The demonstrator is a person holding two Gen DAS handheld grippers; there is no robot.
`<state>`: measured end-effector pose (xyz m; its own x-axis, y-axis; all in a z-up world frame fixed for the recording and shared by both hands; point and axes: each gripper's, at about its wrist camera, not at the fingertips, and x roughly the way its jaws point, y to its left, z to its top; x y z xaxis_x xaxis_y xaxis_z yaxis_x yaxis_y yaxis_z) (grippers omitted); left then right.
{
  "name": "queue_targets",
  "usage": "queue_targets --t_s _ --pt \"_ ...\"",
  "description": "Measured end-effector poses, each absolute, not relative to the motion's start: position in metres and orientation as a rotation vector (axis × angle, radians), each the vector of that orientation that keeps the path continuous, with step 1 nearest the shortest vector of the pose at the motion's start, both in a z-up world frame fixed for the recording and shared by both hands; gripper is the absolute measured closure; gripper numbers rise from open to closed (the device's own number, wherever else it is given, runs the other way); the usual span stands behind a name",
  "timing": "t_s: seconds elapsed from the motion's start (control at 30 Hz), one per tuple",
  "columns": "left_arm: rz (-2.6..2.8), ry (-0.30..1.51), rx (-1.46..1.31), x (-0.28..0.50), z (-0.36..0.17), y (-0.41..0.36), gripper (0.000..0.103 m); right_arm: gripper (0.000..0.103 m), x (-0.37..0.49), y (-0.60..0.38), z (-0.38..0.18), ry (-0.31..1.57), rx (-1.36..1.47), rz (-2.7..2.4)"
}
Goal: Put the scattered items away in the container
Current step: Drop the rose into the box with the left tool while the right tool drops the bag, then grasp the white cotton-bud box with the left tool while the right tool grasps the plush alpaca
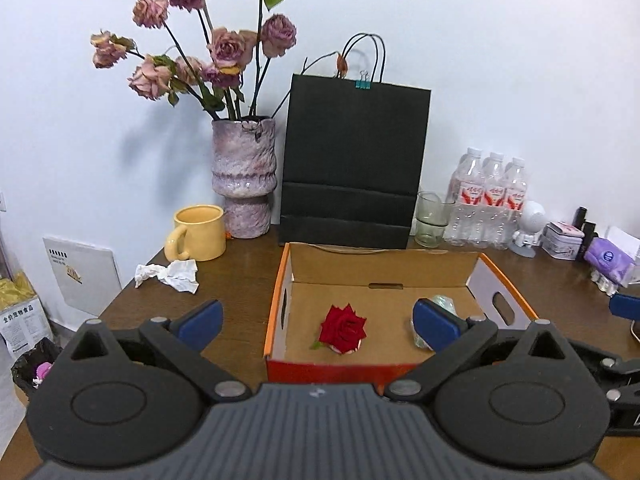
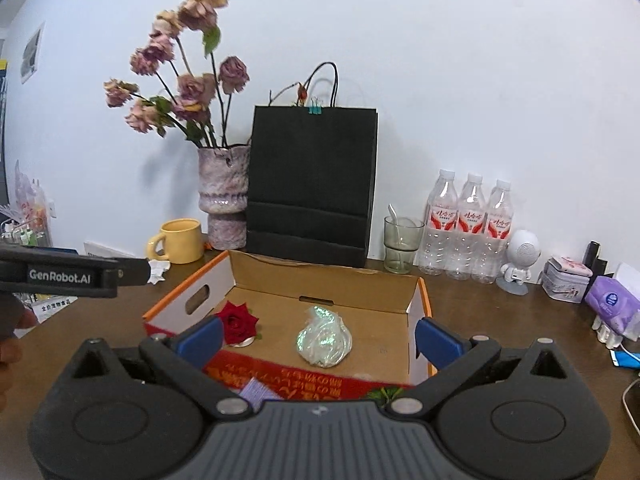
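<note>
An open cardboard box (image 1: 384, 264) with orange edges sits on the brown table; it also shows in the right wrist view (image 2: 320, 280). Inside lie a red rose head (image 1: 343, 329) (image 2: 237, 322) and a shiny iridescent wrapped bundle (image 2: 325, 337), partly hidden behind my left finger in the left wrist view (image 1: 444, 302). A crumpled white paper (image 1: 170, 274) lies on the table left of the box. My left gripper (image 1: 318, 320) is open and empty in front of the box. My right gripper (image 2: 318, 338) is open and empty above the box's near edge.
A yellow mug (image 1: 200, 233), a vase of dried roses (image 1: 245, 176), a black paper bag (image 1: 352, 160), a glass (image 1: 431, 219) and water bottles (image 1: 492, 196) stand behind the box. A small white figure (image 2: 519, 256), a tin (image 2: 566, 280) and purple tissues (image 2: 612, 304) sit at right.
</note>
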<state>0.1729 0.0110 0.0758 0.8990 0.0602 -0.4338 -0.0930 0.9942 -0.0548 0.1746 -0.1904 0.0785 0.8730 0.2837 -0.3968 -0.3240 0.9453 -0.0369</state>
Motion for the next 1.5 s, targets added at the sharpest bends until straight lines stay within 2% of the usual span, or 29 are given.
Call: queue_targets --t_s 0.5,0.9,1.23,1.5 --pt "0.034 0.473 -0.074 0.091 0.039 0.022 0.0 0.0 0.095 -0.204 0.039 0.456 -0.086 0.317" --pt "0.076 0.564 -0.092 0.061 -0.006 0.041 0.0 0.0 0.072 -0.24 -0.007 0.548 0.02 0.249" --pt "0.07 0.607 -0.061 0.076 -0.017 0.039 0.0 0.001 0.087 -0.242 -0.022 0.581 0.011 0.233" --pt "0.032 0.614 0.011 0.127 -0.017 0.02 0.0 0.004 0.126 -0.236 -0.015 0.538 -0.102 0.22"
